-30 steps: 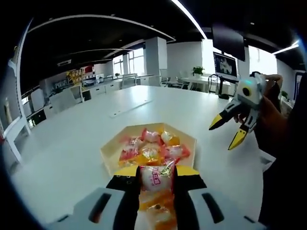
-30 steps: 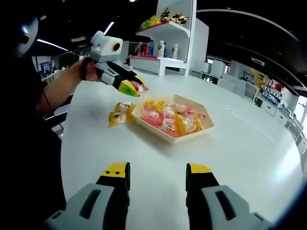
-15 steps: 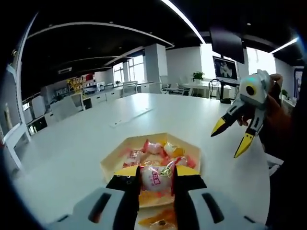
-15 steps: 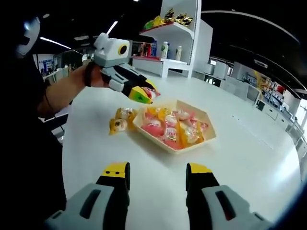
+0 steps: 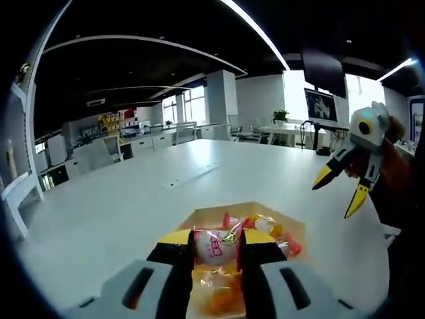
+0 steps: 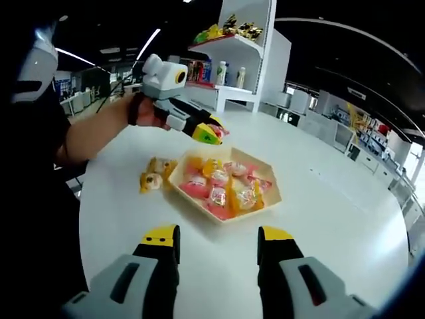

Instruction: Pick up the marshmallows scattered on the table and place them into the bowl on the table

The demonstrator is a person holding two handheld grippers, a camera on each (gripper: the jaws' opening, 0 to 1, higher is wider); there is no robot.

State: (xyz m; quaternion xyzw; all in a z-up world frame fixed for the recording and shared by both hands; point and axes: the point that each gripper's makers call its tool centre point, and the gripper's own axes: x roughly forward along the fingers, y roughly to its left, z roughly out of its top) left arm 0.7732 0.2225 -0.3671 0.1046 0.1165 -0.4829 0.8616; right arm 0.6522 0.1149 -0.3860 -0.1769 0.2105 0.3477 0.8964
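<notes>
The left gripper (image 5: 217,244) held one wrapped marshmallow (image 5: 216,244), pink and white, clamped between its two yellow-tipped jaws. In the right gripper view this gripper (image 6: 210,132) was above the far left rim of the bowl (image 6: 264,206), in the air and not touching it. The bowl was a pale hexagonal dish near the table's (image 6: 345,219) near left edge, and it contained many wrapped marshmallows in pink, orange and yellow. Two more wrapped marshmallows (image 6: 154,177) lay on the table just beside the left side of the bowl. The right gripper (image 6: 218,239) had its jaws spread wide with nothing between them, nearer than the bowl and well apart from it.
</notes>
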